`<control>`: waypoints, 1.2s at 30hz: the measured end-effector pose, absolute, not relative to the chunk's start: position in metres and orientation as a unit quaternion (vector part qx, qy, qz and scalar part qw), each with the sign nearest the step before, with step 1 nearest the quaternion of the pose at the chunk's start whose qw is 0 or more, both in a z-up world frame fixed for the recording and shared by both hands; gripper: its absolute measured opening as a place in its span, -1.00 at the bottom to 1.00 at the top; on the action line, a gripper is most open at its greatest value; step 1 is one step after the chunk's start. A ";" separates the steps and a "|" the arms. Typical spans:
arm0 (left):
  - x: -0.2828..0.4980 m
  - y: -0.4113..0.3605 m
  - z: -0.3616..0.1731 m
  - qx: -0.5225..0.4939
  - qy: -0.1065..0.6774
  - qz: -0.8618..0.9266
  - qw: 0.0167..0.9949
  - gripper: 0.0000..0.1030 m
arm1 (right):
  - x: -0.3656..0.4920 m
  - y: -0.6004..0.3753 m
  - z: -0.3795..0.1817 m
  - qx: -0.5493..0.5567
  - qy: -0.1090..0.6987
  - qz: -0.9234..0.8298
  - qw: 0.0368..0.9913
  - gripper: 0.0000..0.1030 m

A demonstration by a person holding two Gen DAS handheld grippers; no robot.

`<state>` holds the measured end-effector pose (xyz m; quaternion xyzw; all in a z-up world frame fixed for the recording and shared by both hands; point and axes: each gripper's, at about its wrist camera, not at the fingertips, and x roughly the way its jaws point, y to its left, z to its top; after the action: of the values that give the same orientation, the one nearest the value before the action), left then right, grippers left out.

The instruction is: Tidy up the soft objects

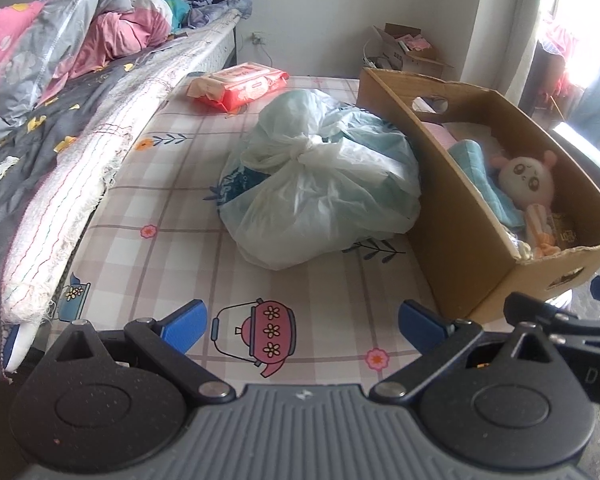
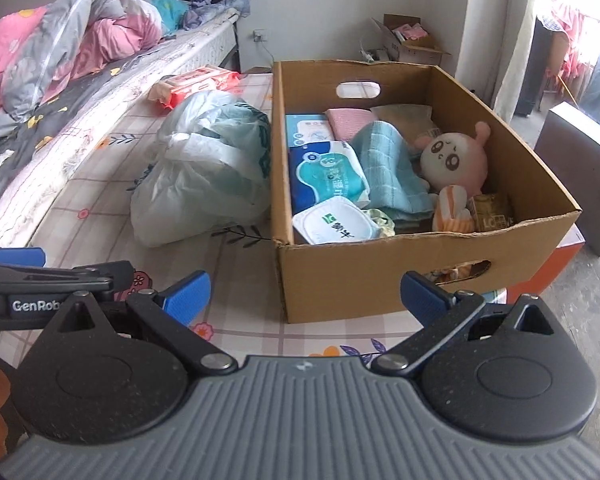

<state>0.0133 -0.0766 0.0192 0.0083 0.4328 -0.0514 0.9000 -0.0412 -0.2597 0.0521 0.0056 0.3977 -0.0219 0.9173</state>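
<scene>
A cardboard box (image 2: pixel 380 276) (image 1: pixel 452 216) stands on the checked sheet and holds a pink plush doll (image 2: pixel 454 158) (image 1: pixel 528 178), a teal towel (image 2: pixel 388 168), wet-wipe packs (image 2: pixel 328 176) and a small striped toy (image 2: pixel 452 210). Left of the box lies a knotted white plastic bag (image 1: pixel 320 176) (image 2: pixel 204 168). A red wipes pack (image 1: pixel 240 84) (image 2: pixel 198 82) lies further back. My left gripper (image 1: pixel 302 326) is open over the sheet, short of the bag. Facing the box's near wall, my right gripper (image 2: pixel 306 294) is open and holds nothing.
A rumpled pink and grey quilt (image 1: pixel 60 40) lies on the raised bed at the left, with a folded white mat (image 1: pixel 100 152) along its edge. A small open carton (image 2: pixel 408 40) sits by the far wall. Bare floor and a dark cabinet (image 2: pixel 580 168) are at the right.
</scene>
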 end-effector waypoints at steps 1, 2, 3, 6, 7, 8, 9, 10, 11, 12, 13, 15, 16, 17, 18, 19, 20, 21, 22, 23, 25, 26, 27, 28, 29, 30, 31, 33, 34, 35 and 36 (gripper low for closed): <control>0.013 -0.078 0.019 0.009 0.433 -0.051 0.900 0.98 | -0.041 -0.261 0.052 0.007 0.399 -0.024 0.917 0.97; 0.013 -0.079 0.019 0.010 0.434 -0.051 0.899 0.98 | -0.040 -0.262 0.051 0.008 0.400 -0.025 0.916 0.98; 0.013 -0.079 0.019 0.010 0.434 -0.051 0.899 0.98 | -0.039 -0.263 0.050 0.010 0.401 -0.026 0.916 0.98; 0.014 -0.081 0.020 0.011 0.433 -0.052 0.900 0.98 | -0.038 -0.267 0.049 0.016 0.403 -0.029 0.914 0.98; 0.014 -0.081 0.019 0.011 0.433 -0.051 0.900 0.98 | -0.038 -0.267 0.049 0.017 0.404 -0.029 0.914 0.98; 0.014 -0.082 0.019 0.012 0.433 -0.051 0.900 0.98 | -0.038 -0.267 0.048 0.018 0.406 -0.029 0.913 0.98; 0.014 -0.082 0.019 0.013 0.434 -0.051 0.899 0.97 | -0.037 -0.268 0.047 0.019 0.407 -0.030 0.913 0.98; 0.014 -0.083 0.018 0.013 0.435 -0.051 0.899 0.97 | -0.037 -0.269 0.047 0.020 0.408 -0.030 0.912 0.98; 0.015 -0.083 0.018 0.013 0.435 -0.051 0.899 0.97 | -0.037 -0.269 0.047 0.020 0.408 -0.031 0.912 0.98; 0.015 -0.083 0.018 0.013 0.435 -0.051 0.899 0.96 | -0.037 -0.269 0.046 0.021 0.409 -0.031 0.912 0.97; 0.015 -0.084 0.018 0.014 0.436 -0.051 0.899 0.96 | -0.036 -0.270 0.046 0.021 0.410 -0.032 0.911 0.98; 0.016 -0.084 0.018 0.014 0.437 -0.051 0.898 0.95 | -0.035 -0.270 0.046 0.021 0.412 -0.032 0.910 0.98; 0.016 -0.085 0.017 0.014 0.437 -0.051 0.898 0.94 | -0.035 -0.271 0.045 0.022 0.413 -0.032 0.910 0.98; 0.016 -0.085 0.017 0.015 0.437 -0.051 0.898 0.94 | -0.034 -0.271 0.045 0.023 0.415 -0.032 0.909 0.97; 0.016 -0.085 0.017 0.015 0.437 -0.051 0.898 0.94 | -0.034 -0.271 0.044 0.025 0.416 -0.032 0.908 0.97; 0.016 -0.085 0.017 0.015 0.437 -0.051 0.898 0.93 | -0.034 -0.271 0.044 0.026 0.417 -0.033 0.908 0.97; 0.016 -0.085 0.017 0.015 0.437 -0.051 0.898 0.93 | -0.034 -0.271 0.043 0.027 0.418 -0.033 0.908 0.98; 0.016 -0.086 0.017 0.015 0.438 -0.051 0.898 0.93 | -0.034 -0.271 0.043 0.028 0.419 -0.033 0.907 0.98; 0.016 -0.086 0.017 0.015 0.438 -0.051 0.898 0.93 | -0.034 -0.272 0.043 0.028 0.419 -0.033 0.907 0.98; 0.016 -0.086 0.017 0.015 0.437 -0.051 0.898 0.93 | -0.034 -0.272 0.043 0.029 0.419 -0.033 0.907 0.97; 0.016 -0.086 0.017 0.015 0.438 -0.051 0.897 0.93 | -0.034 -0.272 0.043 0.029 0.420 -0.033 0.907 0.98; 0.016 -0.086 0.017 0.014 0.439 -0.051 0.897 0.93 | -0.034 -0.272 0.042 0.029 0.421 -0.034 0.906 0.98; 0.016 -0.086 0.016 0.014 0.440 -0.051 0.897 0.93 | -0.034 -0.273 0.042 0.030 0.421 -0.034 0.906 0.98; 0.016 -0.086 0.016 0.014 0.440 -0.052 0.896 0.92 | -0.034 -0.273 0.042 0.030 0.422 -0.034 0.906 0.98; 0.016 -0.086 0.016 0.013 0.441 -0.052 0.896 0.92 | -0.033 -0.273 0.041 0.030 0.423 -0.034 0.905 0.98; 0.016 -0.085 0.015 0.013 0.441 -0.052 0.896 0.92 | -0.033 -0.273 0.041 0.031 0.423 -0.034 0.905 0.98; 0.016 -0.085 0.015 0.013 0.441 -0.052 0.896 0.92 | -0.033 -0.273 0.041 0.030 0.423 -0.034 0.905 0.98; 0.016 -0.085 0.015 0.013 0.441 -0.052 0.896 0.92 | -0.033 -0.273 0.041 0.030 0.423 -0.034 0.905 0.98; 0.016 -0.085 0.015 0.013 0.441 -0.052 0.896 0.92 | -0.033 -0.273 0.041 0.030 0.423 -0.034 0.905 0.97; 0.016 -0.085 0.015 0.013 0.441 -0.052 0.896 0.92 | -0.033 -0.273 0.041 0.030 0.423 -0.034 0.905 0.97; 0.016 -0.085 0.015 0.013 0.441 -0.052 0.896 0.92 | -0.033 -0.273 0.041 0.030 0.423 -0.034 0.905 0.98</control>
<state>0.0162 -0.0854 0.0152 0.0133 0.4415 -0.0520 0.8957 -0.0332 -0.2729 0.0408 0.0304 0.4231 -0.0341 0.9049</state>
